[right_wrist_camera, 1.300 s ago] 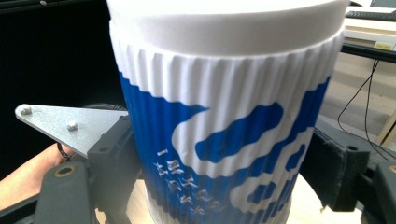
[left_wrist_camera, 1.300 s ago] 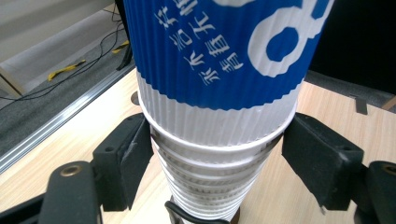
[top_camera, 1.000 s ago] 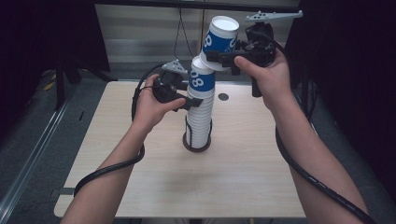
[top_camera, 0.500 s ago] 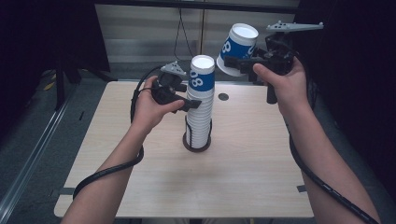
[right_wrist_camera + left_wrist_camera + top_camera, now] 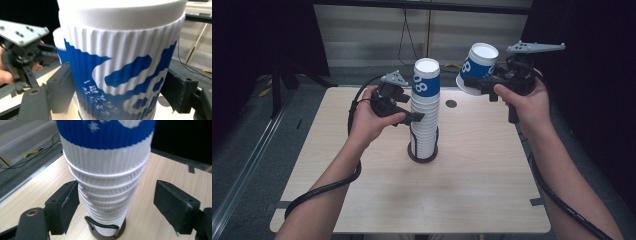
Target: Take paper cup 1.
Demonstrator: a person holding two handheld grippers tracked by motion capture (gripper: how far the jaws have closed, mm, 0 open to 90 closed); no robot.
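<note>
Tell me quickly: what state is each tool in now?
Left tool: open, just released the cup stack.
Right tool: closed on a single blue-and-white cup.

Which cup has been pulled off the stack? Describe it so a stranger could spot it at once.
Start at the wooden table and its tall cup stack in a dark holder. Look up and right of it, to the right hand-held gripper. The single cup clamped there is blue and white, tilted, in the air, apart from the stack.

A light wooden table (image 5: 362, 200) stands on grey carpet (image 5: 257, 150), cables (image 5: 404, 35) trailing before a pale back wall (image 5: 362, 30).
</note>
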